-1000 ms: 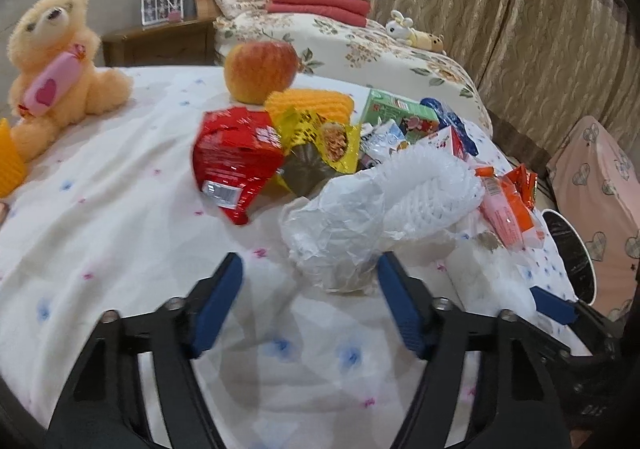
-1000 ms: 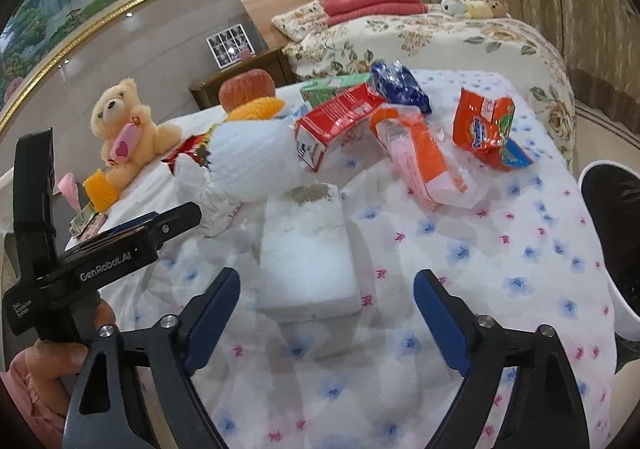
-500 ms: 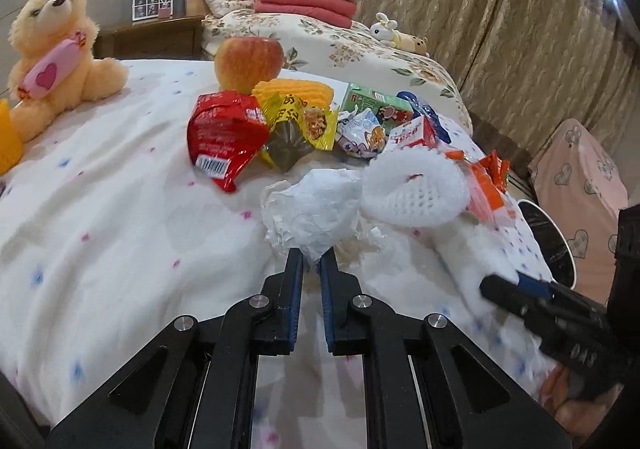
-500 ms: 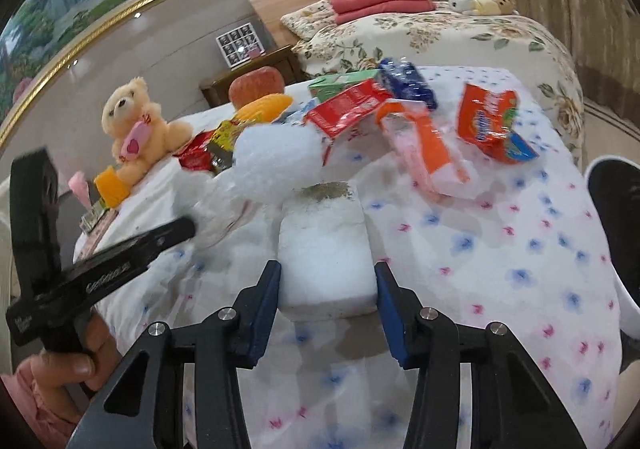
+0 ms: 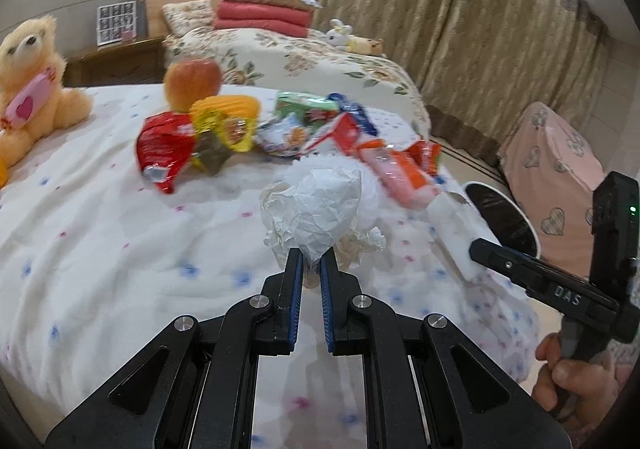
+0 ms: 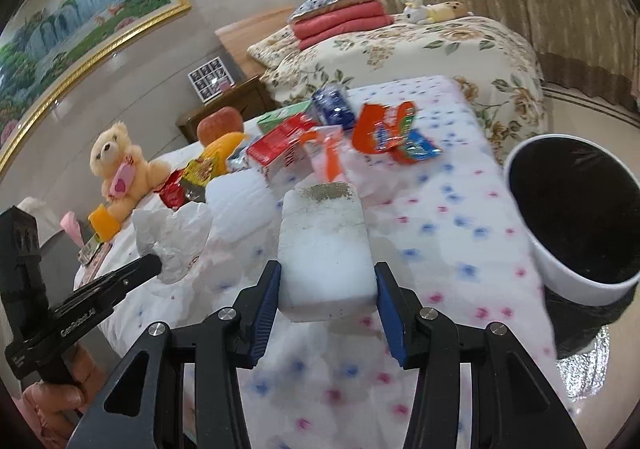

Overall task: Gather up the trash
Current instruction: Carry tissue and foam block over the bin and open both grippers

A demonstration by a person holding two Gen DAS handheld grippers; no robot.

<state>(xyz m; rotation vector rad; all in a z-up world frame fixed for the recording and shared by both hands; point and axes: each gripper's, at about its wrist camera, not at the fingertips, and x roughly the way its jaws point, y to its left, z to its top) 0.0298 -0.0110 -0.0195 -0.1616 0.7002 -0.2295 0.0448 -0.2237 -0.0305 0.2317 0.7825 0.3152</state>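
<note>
From the left wrist camera, the left gripper (image 5: pixel 311 263) has its blue-padded fingers drawn nearly together on the lower edge of a crumpled white plastic bag (image 5: pixel 316 209), which stands up from the pads and hides most of a white foam fruit net (image 5: pixel 370 185) behind it. Beyond, on the white flower-dotted bedspread (image 5: pixel 120 249), a blurred heap of snack wrappers lies around a red foil packet (image 5: pixel 164 153) and a yellow packet (image 5: pixel 230 129); the print on them cannot be read. A red-and-yellow apple (image 5: pixel 193 83) sits behind the heap, and a tan teddy bear (image 5: pixel 30 77) is cut off by the left edge. At the right the other tool and the person's hand (image 5: pixel 568 377) enter, holding a white foam block (image 5: pixel 454 227) that shows only in part, before a white-rimmed bin with a black liner (image 5: pixel 504 225). From the right wrist camera, the right gripper (image 6: pixel 327 289) has its fingers clamped on the two sides of that white foam block (image 6: pixel 326 249), whose far end is soiled grey. The bin (image 6: pixel 572 209) stands just right of the bedspread (image 6: pixel 440 233), its bottom hidden in darkness. At the left the crumpled bag (image 6: pixel 176 237) hangs from the left tool, whose pads are hidden by it.
</note>
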